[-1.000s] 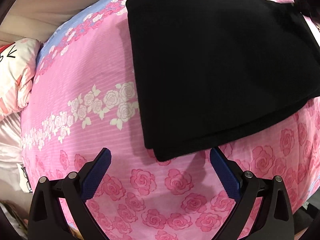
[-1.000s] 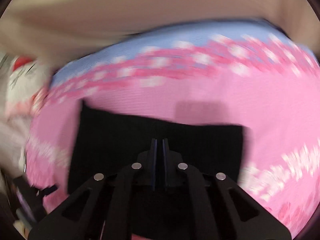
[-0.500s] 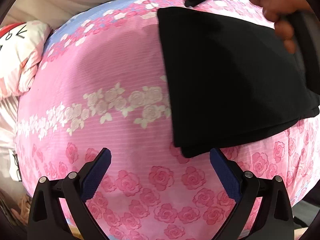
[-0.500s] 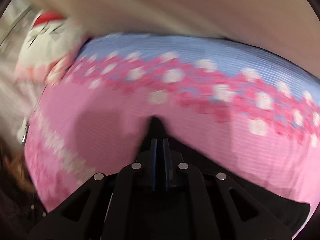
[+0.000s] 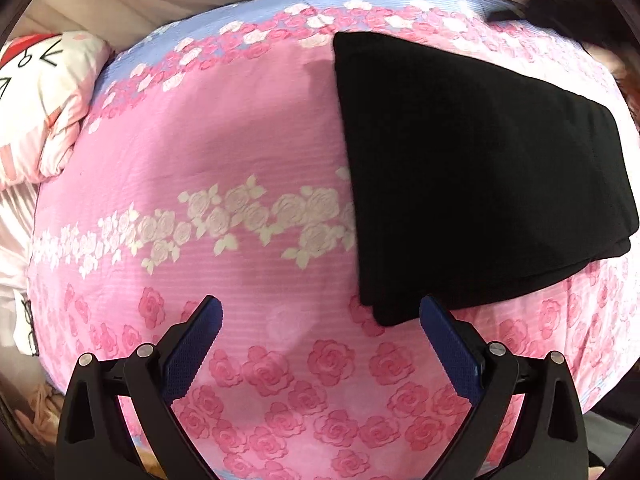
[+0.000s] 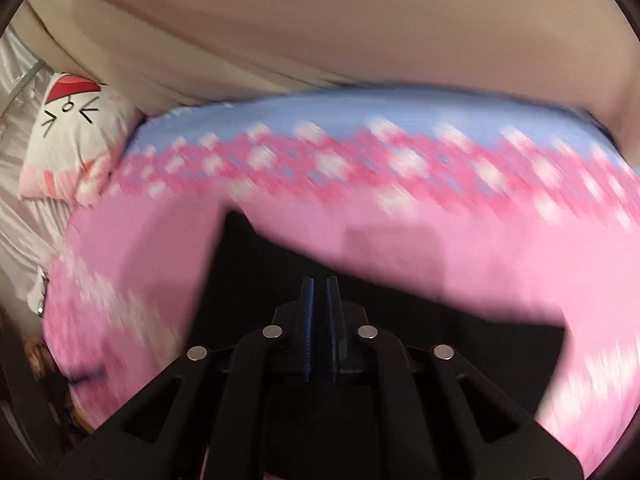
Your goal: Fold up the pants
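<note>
Black cloth, the pants [image 5: 472, 184], is seen folded into a thick rectangular stack on the pink rose-print bed [image 5: 224, 128]. In the left wrist view the stack lies up and to the right of the left gripper [image 5: 320, 336], its near corner just beside the right finger. Its long axis is judged to run from that near corner away toward the blue border of the bedcover. The layered edges are stacked along the lower right side.

The left gripper is held wide open with nothing between its blue fingers [image 5: 192, 344], clear above the cover. The right gripper [image 6: 319, 304] is seen nearly closed, a narrow slit left between the pads. Black cloth lies below and around it, but whether any is pinched there cannot be told from the blurred view.

The fold is judged to be nearly finished. If a last fold or a smoothing is wanted, the left gripper is the one placed at the near corner, while the right is over the stack itself. Open bed is left on the left of the stack, up to a cartoon pillow [image 5: 48, 92] at the far left. The far edge of the bed lies close beyond the stack's far end.
</note>
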Demonstrator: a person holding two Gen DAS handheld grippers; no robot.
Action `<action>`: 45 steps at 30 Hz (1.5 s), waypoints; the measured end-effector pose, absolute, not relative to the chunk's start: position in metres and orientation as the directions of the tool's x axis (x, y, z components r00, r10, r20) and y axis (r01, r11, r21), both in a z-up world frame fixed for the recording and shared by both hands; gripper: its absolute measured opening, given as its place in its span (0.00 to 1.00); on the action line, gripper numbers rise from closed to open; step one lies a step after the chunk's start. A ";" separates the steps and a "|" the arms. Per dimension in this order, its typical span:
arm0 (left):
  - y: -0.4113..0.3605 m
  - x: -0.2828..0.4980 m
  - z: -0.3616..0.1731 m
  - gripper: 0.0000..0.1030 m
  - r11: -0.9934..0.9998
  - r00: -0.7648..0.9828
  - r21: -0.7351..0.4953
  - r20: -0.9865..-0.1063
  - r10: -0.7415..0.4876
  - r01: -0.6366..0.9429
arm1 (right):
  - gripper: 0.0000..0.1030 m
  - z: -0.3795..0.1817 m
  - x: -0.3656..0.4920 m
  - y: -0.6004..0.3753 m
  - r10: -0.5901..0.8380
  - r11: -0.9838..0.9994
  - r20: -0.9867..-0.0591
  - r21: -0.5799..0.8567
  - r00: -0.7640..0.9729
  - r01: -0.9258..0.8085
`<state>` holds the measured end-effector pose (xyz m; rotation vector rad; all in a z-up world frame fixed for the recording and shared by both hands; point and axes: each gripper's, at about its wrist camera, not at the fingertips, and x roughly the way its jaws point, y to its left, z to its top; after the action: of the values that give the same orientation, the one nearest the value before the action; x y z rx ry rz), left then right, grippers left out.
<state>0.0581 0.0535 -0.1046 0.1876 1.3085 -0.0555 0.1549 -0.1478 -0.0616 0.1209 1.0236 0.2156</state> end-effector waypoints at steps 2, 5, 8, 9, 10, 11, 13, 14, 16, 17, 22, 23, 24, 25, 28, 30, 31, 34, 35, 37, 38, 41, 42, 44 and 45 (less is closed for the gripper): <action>0.046 0.061 -0.102 0.95 0.981 0.270 0.110 -0.961 0.064 0.161 | 0.07 -0.074 0.112 -0.181 0.193 0.979 -0.848 0.197 0.494 -0.044; 0.028 0.064 -0.101 0.95 0.973 0.276 0.119 -0.959 0.061 0.197 | 0.07 -0.095 0.067 -0.211 0.119 0.988 -0.872 0.153 0.475 0.033; 0.008 0.066 -0.102 0.95 0.961 0.283 0.136 -0.957 0.065 0.239 | 0.02 -0.124 0.045 -0.240 0.143 0.977 -0.873 0.199 0.467 0.073; 0.001 0.067 -0.104 0.95 0.958 0.278 0.136 -0.959 0.063 0.251 | 0.01 -0.125 0.042 -0.247 0.170 0.968 -0.859 0.238 0.482 0.084; -0.004 0.068 -0.106 0.95 0.957 0.270 0.131 -0.961 0.058 0.261 | 0.01 -0.124 0.041 -0.251 0.195 0.959 -0.859 0.268 0.474 0.093; -0.008 0.069 -0.107 0.95 0.955 0.264 0.130 -0.963 0.057 0.268 | 0.01 -0.121 0.041 -0.255 0.204 0.952 -0.859 0.286 0.470 0.110; -0.019 0.067 -0.108 0.95 0.948 0.265 0.140 -0.962 0.062 0.284 | 0.05 -0.110 0.035 -0.263 0.210 0.939 -0.851 0.313 0.481 0.143; -0.021 0.067 -0.108 0.95 0.946 0.268 0.148 -0.961 0.069 0.287 | 0.06 -0.105 0.030 -0.269 0.191 0.938 -0.850 0.304 0.491 0.163; -0.023 0.068 -0.110 0.95 0.949 0.265 0.148 -0.961 0.073 0.278 | 0.11 -0.100 0.024 -0.283 0.153 0.942 -0.857 0.277 0.492 0.188; -0.020 0.070 -0.111 0.95 0.953 0.256 0.142 -0.964 0.072 0.267 | 0.12 -0.100 0.021 -0.288 0.147 0.942 -0.862 0.271 0.486 0.197; 0.010 0.076 -0.122 0.95 0.984 0.197 0.053 -0.980 0.019 0.169 | 0.66 -0.103 0.013 -0.315 0.218 0.906 -0.852 0.358 0.475 0.227; 0.017 0.077 -0.122 0.95 0.988 0.195 0.032 -0.981 0.003 0.148 | 0.66 -0.102 0.011 -0.315 0.252 0.893 -0.837 0.395 0.486 0.216; 0.023 0.078 -0.122 0.95 0.990 0.195 0.022 -0.981 -0.005 0.136 | 0.66 -0.103 0.013 -0.315 0.288 0.879 -0.821 0.431 0.494 0.205; 0.027 0.079 -0.122 0.95 0.992 0.194 0.020 -0.981 -0.005 0.126 | 0.66 -0.104 0.015 -0.313 0.308 0.870 -0.811 0.451 0.497 0.197; 0.029 0.077 -0.117 0.95 0.991 0.201 0.013 -0.980 -0.014 0.130 | 0.34 -0.115 0.027 -0.300 0.337 0.866 -0.811 0.466 0.478 0.180; 0.016 0.074 -0.109 0.95 0.983 0.220 0.024 -0.975 -0.017 0.184 | 0.20 -0.114 0.032 -0.289 0.387 0.851 -0.792 0.504 0.472 0.148; 0.006 0.072 -0.105 0.95 0.975 0.231 0.038 -0.973 -0.014 0.217 | 0.05 -0.112 0.035 -0.286 0.401 0.848 -0.788 0.512 0.468 0.136; -0.032 0.065 -0.098 0.95 0.936 0.257 0.060 -0.966 -0.033 0.346 | 0.05 -0.096 0.052 -0.283 0.492 0.802 -0.735 0.592 0.467 0.086; -0.047 0.063 -0.097 0.95 0.919 0.258 0.061 -0.965 -0.045 0.390 | 0.05 -0.088 0.060 -0.283 0.539 0.771 -0.700 0.634 0.468 0.060; -0.074 0.061 -0.094 0.95 0.884 0.265 0.068 -0.962 -0.065 0.463 | 0.05 -0.075 0.075 -0.285 0.615 0.709 -0.634 0.705 0.469 0.022; -0.088 0.059 -0.093 0.95 0.864 0.279 0.081 -0.958 -0.070 0.496 | 0.05 -0.070 0.085 -0.286 0.659 0.670 -0.597 0.742 0.457 0.003; -0.138 0.058 -0.087 0.95 0.799 0.369 0.159 -0.925 -0.084 0.580 | 0.05 -0.072 0.104 -0.283 0.756 0.576 -0.518 0.817 0.399 -0.031; -0.149 0.059 -0.088 0.95 0.786 0.390 0.178 -0.917 -0.086 0.592 | 0.05 -0.073 0.108 -0.282 0.768 0.565 -0.507 0.824 0.391 -0.040; -0.168 0.065 -0.095 0.95 0.766 0.429 0.229 -0.901 -0.067 0.601 | 0.05 -0.073 0.111 -0.281 0.793 0.534 -0.478 0.844 0.378 -0.053; -0.174 0.071 -0.101 0.92 0.767 0.445 0.258 -0.895 -0.040 0.588 | 0.06 -0.072 0.112 -0.285 0.788 0.539 -0.482 0.841 0.382 -0.051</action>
<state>0.0706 -0.1745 -0.1009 0.5994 1.0484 -0.4193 0.1118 -0.2855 -0.0724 0.8490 1.0487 0.6262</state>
